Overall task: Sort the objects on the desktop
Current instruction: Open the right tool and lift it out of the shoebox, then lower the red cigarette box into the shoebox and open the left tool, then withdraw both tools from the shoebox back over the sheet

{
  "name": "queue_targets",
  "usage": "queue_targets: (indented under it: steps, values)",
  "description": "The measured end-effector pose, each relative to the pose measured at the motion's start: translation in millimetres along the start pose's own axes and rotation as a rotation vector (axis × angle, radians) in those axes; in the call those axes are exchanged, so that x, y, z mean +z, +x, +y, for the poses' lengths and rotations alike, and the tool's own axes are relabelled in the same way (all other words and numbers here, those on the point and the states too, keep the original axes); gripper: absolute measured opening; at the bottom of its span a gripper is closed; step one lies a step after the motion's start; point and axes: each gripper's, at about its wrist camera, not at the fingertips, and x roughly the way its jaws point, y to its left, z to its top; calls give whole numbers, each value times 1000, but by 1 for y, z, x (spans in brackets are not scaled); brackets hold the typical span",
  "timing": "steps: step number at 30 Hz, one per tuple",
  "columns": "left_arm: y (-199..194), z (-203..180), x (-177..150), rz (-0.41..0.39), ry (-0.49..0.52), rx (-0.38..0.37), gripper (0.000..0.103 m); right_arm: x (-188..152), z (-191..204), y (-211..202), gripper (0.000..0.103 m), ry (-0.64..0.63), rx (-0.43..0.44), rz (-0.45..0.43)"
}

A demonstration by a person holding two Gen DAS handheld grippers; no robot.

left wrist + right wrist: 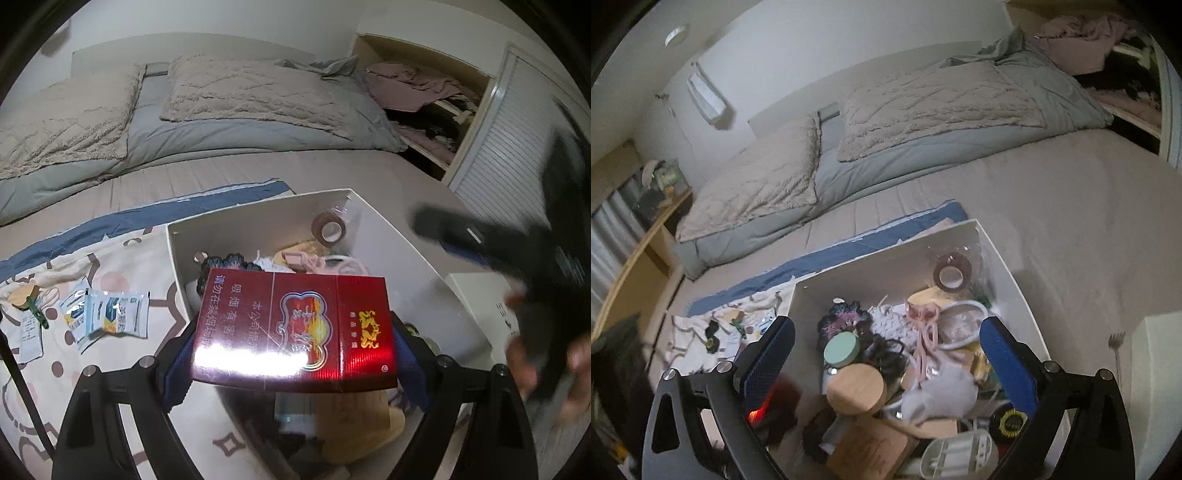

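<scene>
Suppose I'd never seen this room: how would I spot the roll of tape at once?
Find the white box sitting on the bed, crammed with small clutter. Look to its far right corner, where the brown tape roll stands on edge against the wall. It is the only hollow brown ring there, set apart from the heap nearer the front.

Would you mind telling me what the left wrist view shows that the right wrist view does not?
Only the left wrist view shows the red cigarette pack clamped in the left gripper, and sachets on the patterned cloth. Only the right wrist view shows the open right gripper, a mint-lidded jar and a pink hair claw. Both show the white box and tape roll.
</scene>
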Motion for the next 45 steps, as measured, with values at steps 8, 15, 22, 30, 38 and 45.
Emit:
queue_targets:
  steps: [8, 15, 22, 30, 38, 45]
  values:
    - [37, 4, 28, 56, -44, 45, 91, -14, -23, -18, 101, 50, -45, -66]
    - [61, -11, 40, 78, 7, 99, 91, -26, -32, -29, 101, 75, -2, -101]
    - [79, -28, 47, 87, 71, 141, 91, -38, -47, -28, 101, 125, 5, -105]
    - [85, -36, 45, 72, 155, 181, 103, -46, -59, -30, 101, 156, 26, -115]
    - [81, -36, 34, 91, 148, 158, 103, -46, -51, -34, 103, 121, 3, -140]
    - [71, -42, 29, 78, 160, 139, 103, -44, -41, -36, 103, 82, -47, -161]
